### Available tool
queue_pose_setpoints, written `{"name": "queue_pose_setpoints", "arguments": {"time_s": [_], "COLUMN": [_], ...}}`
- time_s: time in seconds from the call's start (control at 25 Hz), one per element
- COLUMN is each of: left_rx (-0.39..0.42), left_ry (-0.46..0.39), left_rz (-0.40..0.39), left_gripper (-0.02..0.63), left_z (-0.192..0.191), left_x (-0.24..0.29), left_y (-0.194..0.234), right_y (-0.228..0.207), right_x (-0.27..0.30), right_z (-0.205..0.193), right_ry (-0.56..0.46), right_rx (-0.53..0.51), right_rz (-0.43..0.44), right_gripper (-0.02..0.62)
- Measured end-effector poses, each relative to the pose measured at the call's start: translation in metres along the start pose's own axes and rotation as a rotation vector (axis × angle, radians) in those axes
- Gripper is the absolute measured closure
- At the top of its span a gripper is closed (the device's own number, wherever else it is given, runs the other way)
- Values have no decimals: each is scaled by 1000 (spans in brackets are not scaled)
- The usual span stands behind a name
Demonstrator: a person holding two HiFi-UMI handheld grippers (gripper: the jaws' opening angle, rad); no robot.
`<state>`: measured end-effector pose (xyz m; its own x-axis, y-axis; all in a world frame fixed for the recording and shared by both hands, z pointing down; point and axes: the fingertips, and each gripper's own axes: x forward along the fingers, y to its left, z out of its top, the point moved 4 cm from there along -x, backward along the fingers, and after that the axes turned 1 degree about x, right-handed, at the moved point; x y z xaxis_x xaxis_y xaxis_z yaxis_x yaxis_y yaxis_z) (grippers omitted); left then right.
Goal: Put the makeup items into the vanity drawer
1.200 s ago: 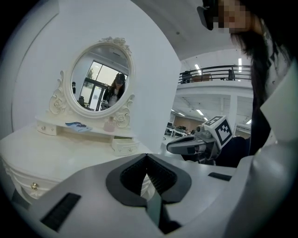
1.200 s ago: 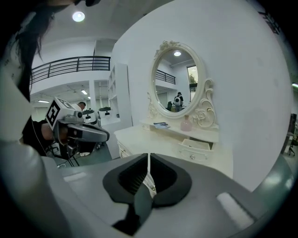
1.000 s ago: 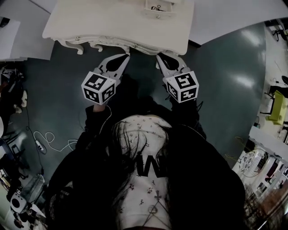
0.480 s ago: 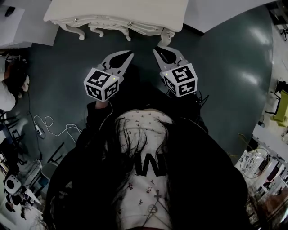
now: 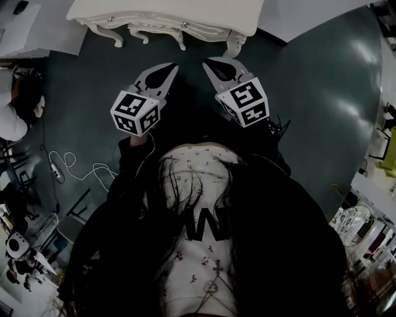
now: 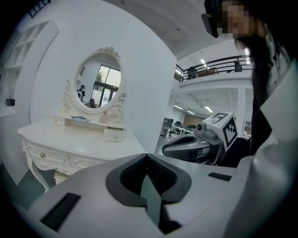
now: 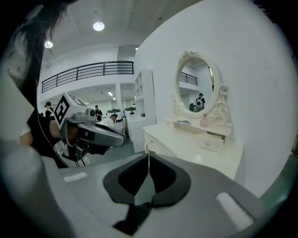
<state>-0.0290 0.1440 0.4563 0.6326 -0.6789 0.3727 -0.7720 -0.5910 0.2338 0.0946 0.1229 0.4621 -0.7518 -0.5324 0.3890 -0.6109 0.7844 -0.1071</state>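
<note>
Both grippers have drawn back from the vanity [image 5: 167, 15], which now sits at the head view's top edge. Left gripper [image 5: 168, 68] and right gripper [image 5: 209, 63] hang over the floor [image 5: 80, 111].

Left gripper view: jaws together, empty; the small drawer [image 6: 113, 135] on the vanity top hides its contents.

Right gripper view: jaws together, empty; a pink bottle [image 7: 204, 121] stands above the drawer.
</note>
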Motion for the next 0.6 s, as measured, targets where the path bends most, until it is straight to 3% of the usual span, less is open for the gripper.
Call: {"name": "queue_pose_setpoints", "arguments": {"time_s": [0.6], "left_rx": [14], "left_ry": [10], "left_rz": [-21], "left_gripper": [607], "left_z": [-2], "left_x": [19], "left_y": [-12], "right_y": [-11], "right_x": [-3], "right_z": [-14], "right_ry": [26], "right_rx": [-19], "right_rz": [1], "right_gripper": [578]}}
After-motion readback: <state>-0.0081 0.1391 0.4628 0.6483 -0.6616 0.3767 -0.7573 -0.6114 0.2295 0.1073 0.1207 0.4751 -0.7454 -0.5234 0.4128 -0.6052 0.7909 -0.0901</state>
